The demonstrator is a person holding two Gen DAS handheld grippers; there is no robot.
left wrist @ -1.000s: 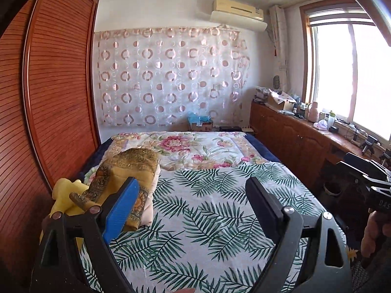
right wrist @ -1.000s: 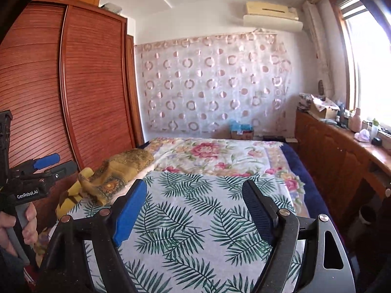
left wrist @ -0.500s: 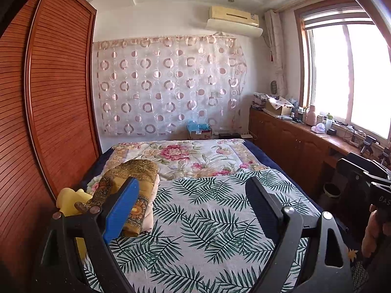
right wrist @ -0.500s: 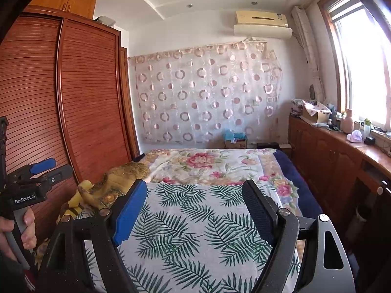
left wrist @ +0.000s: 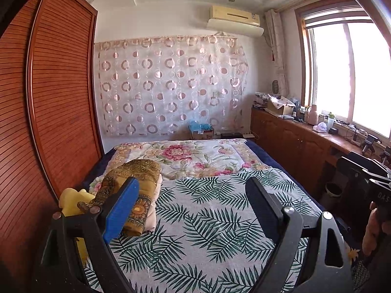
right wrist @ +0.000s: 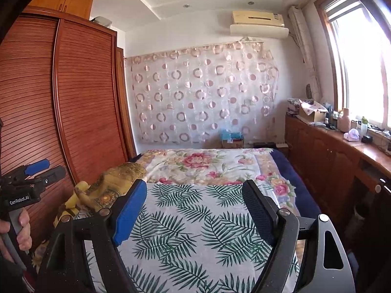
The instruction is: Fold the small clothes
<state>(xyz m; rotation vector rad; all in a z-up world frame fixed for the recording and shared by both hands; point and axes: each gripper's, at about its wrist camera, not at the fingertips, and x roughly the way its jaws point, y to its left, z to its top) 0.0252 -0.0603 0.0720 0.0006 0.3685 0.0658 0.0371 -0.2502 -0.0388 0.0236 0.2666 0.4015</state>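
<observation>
While held above the bed point(left wrist: 207, 219), left tool point(left wrist: 193, 204) and right tool point(right wrist: 195, 207) both spread wide, gripping nothing; folded clothes point(left wrist: 136, 185) piled at left edge

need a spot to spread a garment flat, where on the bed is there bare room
The palm-leaf sheet is bare from the clothes pile across to its right edge, and back to the floral quilt, also bare. The left edge by the wardrobe is crowded.

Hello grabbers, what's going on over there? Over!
Left gripper open, empty. Right gripper open, empty. Brown patterned clothes piled at bed's left edge, untouched. Nothing blocking the way.
</observation>
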